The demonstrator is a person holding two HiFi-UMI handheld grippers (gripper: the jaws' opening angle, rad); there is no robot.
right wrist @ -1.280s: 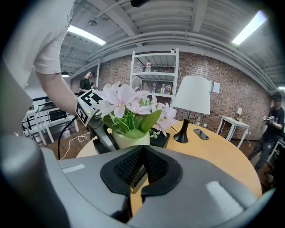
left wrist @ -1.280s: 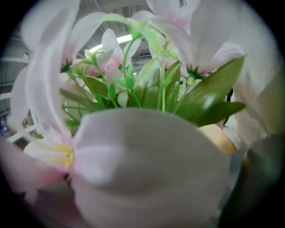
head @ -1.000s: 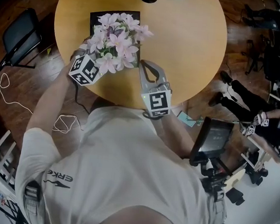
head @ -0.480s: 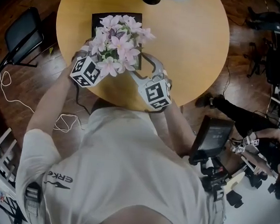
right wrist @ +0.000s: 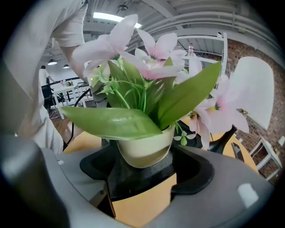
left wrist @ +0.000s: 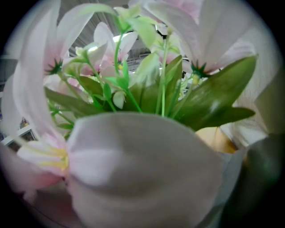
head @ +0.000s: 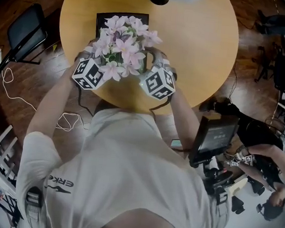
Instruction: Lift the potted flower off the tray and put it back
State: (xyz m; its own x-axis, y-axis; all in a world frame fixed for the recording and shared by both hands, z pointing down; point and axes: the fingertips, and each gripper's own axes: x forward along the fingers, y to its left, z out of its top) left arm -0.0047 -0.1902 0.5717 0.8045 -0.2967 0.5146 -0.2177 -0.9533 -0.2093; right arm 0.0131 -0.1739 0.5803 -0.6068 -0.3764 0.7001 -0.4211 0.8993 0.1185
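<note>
On the black tray (head: 104, 19) by the table (head: 198, 46) edge, the potted flower (right wrist: 144, 149) sits between my right tongs (right wrist: 144, 174), whose jaws have just been opening and stand wide apart. Petals hide my left tongs (head: 89, 73); I cannot tell their state. I'd grip squarely, low on the pot, under the leaves.

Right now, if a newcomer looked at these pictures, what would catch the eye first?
The pink flowers stand out first, in a cream pot on a black tray on the round table. The left gripper and right gripper flank them; the right jaws have just been opening, with the pot between them, not gripped. Petals fill the left gripper view.
</note>
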